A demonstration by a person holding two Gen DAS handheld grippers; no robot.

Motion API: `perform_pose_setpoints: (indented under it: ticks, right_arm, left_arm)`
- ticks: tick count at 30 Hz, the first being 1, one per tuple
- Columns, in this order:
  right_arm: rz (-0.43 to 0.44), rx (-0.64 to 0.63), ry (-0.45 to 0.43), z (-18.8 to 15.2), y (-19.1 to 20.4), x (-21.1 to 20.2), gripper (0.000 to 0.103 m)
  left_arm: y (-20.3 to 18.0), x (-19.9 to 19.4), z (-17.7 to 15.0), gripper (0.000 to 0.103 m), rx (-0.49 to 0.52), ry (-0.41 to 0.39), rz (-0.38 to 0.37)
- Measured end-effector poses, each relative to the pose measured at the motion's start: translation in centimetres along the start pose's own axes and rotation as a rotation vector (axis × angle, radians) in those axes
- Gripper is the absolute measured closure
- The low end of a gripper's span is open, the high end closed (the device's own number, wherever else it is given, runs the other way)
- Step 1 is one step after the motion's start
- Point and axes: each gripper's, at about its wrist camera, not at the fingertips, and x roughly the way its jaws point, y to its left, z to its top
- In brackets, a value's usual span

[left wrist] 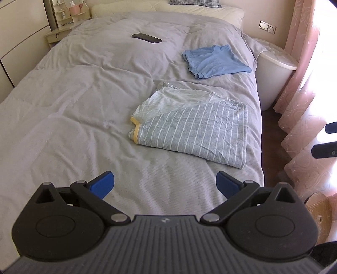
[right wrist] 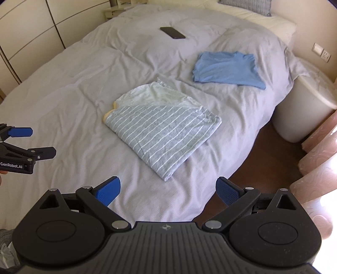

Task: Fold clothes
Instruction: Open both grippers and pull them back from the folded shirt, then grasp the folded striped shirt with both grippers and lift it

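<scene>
While both grippers hang above the near end of the bed [left wrist: 73, 94], neither one touches any cloth. On the left gripper [left wrist: 165, 183] the jaws stand wide apart with nothing between them, and on the right gripper [right wrist: 167, 188] the jaws are likewise spread and bare.

A grey striped shirt [left wrist: 189, 130] lies folded on the grey duvet, right of the bed's middle, its pale inner side turned up along the far edge and a yellow trim showing at its left corner. Beyond it, apart from it and nearer the pillows, sits a folded blue shirt [left wrist: 214, 61]. A dark phone [left wrist: 147, 38] rests further up, near the middle of the bed.

Only the right wrist view shows the left gripper from the side, at the left edge of the frame, its blue pads parted and the maker's lettering readable on its body. That view also shows more of the brown floor [right wrist: 263, 151] beside the bed. Only the left wrist view shows the shelf with small pink items [left wrist: 69, 10] at the upper left, and it catches two dark fingers of the other gripper at its right edge, in front of the pink curtain [left wrist: 305, 94]. A white round tub [left wrist: 273, 71] stands between bed and curtain in both
</scene>
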Motion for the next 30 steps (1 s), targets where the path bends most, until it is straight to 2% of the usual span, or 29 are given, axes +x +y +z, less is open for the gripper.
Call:
perform_pose_setpoints:
  ticks: [3, 7, 10, 13, 15, 17, 20, 21, 22, 25, 30]
  right_arm:
    - [0.039, 0.006, 0.014, -0.8, -1.2, 0.1, 0.004]
    - [0.110, 0.019, 0.042, -2.3, -2.7, 0.5, 0.004]
    - [0.141, -0.043, 0.050, -3.4, -3.3, 0.8, 0.006]
    - [0.117, -0.193, 0.028, -4.0, -2.4, 0.9, 0.017]
    - [0.099, -0.312, -0.001, -4.1, -1.3, 1.2, 0.024]
    - [0.081, -0.432, -0.029, -4.1, 0.0, 1.9, 0.030]
    - [0.078, -0.575, -0.058, -3.9, 2.0, 4.1, 0.037]
    - [0.078, -0.607, -0.061, -3.8, 2.5, 5.0, 0.038]
    - [0.074, -0.624, -0.061, -3.7, 2.9, 5.9, 0.038]
    - [0.050, -0.639, -0.054, -3.3, 3.8, 9.1, 0.041]
    - [0.026, -0.614, -0.029, -2.6, 5.0, 13.5, 0.041]
  left_arm:
    - [-2.1, -0.8, -0.2, 0.002, 0.031, -0.001, 0.021]
    - [-5.1, -1.2, -0.9, 0.002, 0.138, -0.031, 0.068]
    - [-6.9, -0.4, -1.8, 0.002, 0.294, -0.048, 0.111]
    - [-8.2, 1.4, -3.1, 0.002, 0.522, -0.056, 0.137]
    - [-8.7, 3.3, -4.0, 0.005, 0.697, -0.063, 0.150]
    - [-8.1, 5.9, -4.5, 0.007, 0.824, -0.066, 0.149]
    - [-6.6, 10.4, -5.0, 0.019, 0.983, -0.065, 0.140]
    - [-6.0, 12.0, -4.9, 0.027, 1.020, -0.063, 0.141]
    - [-5.3, 13.7, -4.8, 0.032, 1.058, -0.069, 0.147]
    - [-3.5, 18.2, -4.6, 0.032, 1.183, -0.110, 0.151]
    - [-0.4, 24.7, -5.9, 0.032, 1.447, -0.168, 0.127]
